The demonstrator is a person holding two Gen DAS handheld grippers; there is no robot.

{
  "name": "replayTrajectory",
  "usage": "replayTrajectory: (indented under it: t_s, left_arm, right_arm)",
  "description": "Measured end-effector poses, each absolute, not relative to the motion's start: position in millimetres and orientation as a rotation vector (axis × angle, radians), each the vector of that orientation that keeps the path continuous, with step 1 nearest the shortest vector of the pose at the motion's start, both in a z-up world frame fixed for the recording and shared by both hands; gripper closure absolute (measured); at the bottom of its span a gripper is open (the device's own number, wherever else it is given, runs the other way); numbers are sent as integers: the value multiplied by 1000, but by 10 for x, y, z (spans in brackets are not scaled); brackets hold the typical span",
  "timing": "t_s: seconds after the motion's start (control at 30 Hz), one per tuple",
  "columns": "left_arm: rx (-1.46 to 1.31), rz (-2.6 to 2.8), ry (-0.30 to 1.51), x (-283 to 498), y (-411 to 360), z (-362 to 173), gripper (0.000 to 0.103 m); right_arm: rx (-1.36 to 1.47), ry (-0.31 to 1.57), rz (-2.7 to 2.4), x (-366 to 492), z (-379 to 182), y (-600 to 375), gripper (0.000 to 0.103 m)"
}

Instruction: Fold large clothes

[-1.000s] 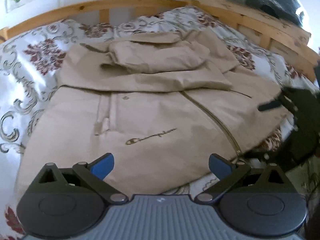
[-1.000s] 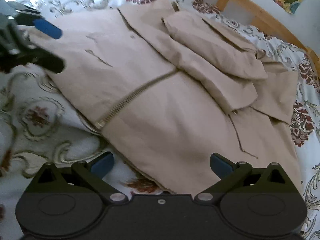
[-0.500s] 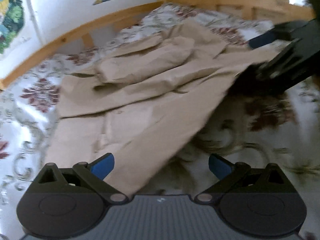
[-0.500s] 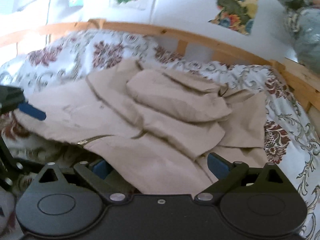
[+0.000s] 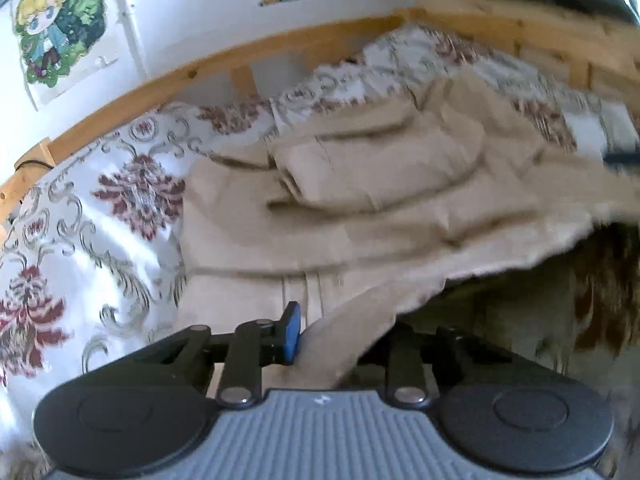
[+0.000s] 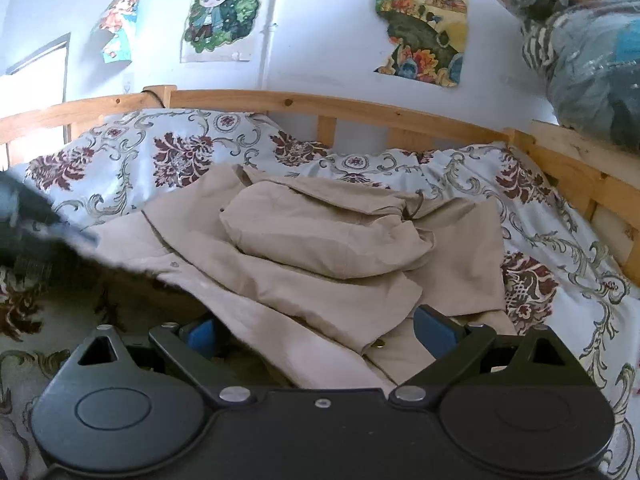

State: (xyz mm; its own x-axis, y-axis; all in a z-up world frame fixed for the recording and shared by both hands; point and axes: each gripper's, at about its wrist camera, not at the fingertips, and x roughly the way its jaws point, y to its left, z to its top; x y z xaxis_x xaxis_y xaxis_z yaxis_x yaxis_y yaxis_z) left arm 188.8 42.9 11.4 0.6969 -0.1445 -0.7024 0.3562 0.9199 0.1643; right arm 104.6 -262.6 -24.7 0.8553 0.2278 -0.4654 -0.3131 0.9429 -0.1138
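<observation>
A beige zip jacket [image 5: 360,216] lies on the bed with its sleeves folded onto the chest; it also shows in the right wrist view [image 6: 320,256]. My left gripper [image 5: 332,340] is shut on the jacket's bottom hem and holds it lifted off the bed. My right gripper [image 6: 316,328] has its jaws apart with the hem lying between them; the blue pads [image 6: 430,326] do not press the cloth. The lifted hem casts a dark shadow underneath. The left gripper shows blurred at the left edge of the right wrist view [image 6: 28,216].
A floral bedspread [image 6: 180,152] covers the bed. A wooden rail [image 6: 360,108] runs along the far side and the right. Posters [image 6: 218,8] hang on the white wall. A bagged dark bundle [image 6: 592,48] sits on the rail at the upper right.
Both grippers dropped to the jacket's bottom hem. The left one closed on it and raised it, so the lower part of the jacket now hangs above the bedspread.
</observation>
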Motion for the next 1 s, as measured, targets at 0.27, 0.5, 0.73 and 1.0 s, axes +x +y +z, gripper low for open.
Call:
replayTrajectory:
  t_s: [0.27, 0.5, 0.73, 1.0]
  left_arm:
    - [248, -294, 712, 2143, 376, 367, 85]
    - [178, -202, 779, 1851, 794, -24, 63]
    - [123, -39, 781, 1672, 1090, -219, 81]
    - [-64, -20, 634, 1228, 1209, -42, 100]
  right_arm:
    - [-465, 610, 341, 1047, -544, -2307, 29]
    - [-231, 605, 101, 1261, -375, -2999, 77]
    - [-129, 636, 0, 1311, -417, -3319, 96]
    - [-201, 566, 38, 1078, -165, -3266, 102]
